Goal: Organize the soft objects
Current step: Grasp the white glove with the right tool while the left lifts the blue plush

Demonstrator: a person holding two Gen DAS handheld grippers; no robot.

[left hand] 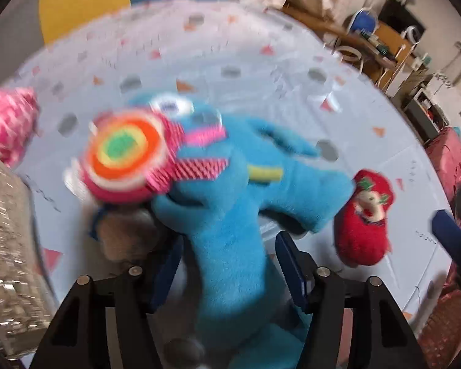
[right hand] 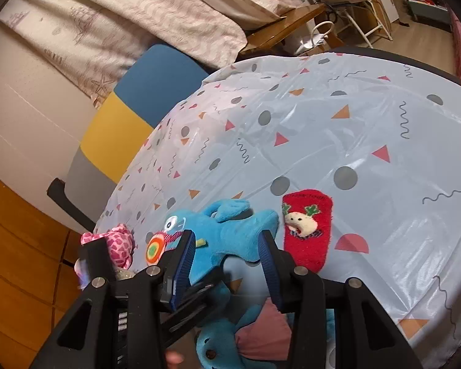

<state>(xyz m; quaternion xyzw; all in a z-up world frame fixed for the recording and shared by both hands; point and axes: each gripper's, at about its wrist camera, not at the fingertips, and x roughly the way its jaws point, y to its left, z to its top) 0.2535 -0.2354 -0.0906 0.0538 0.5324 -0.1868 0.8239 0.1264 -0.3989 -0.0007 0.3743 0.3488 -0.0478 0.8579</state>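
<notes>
My left gripper [left hand: 227, 264] is shut on a blue plush toy [left hand: 230, 215] with a round rainbow face [left hand: 123, 156], held above the table; the view is blurred. The same blue plush [right hand: 230, 233] shows in the right wrist view, between the spread fingers of my right gripper [right hand: 227, 246], which is open and hovers above it. A red fuzzy sock with a reindeer [right hand: 307, 227] lies on the table right of the plush, and also shows in the left wrist view [left hand: 362, 218]. A pink spotted plush [right hand: 120, 244] sits at the left.
The table has a light blue patterned cloth [right hand: 353, 129]. A clear plastic container [left hand: 9, 252] stands at the left. Another blue plush with pink ears [right hand: 246, 338] lies below the right gripper. A blue-yellow chair [right hand: 132, 104] and a bed stand beyond the table's edge.
</notes>
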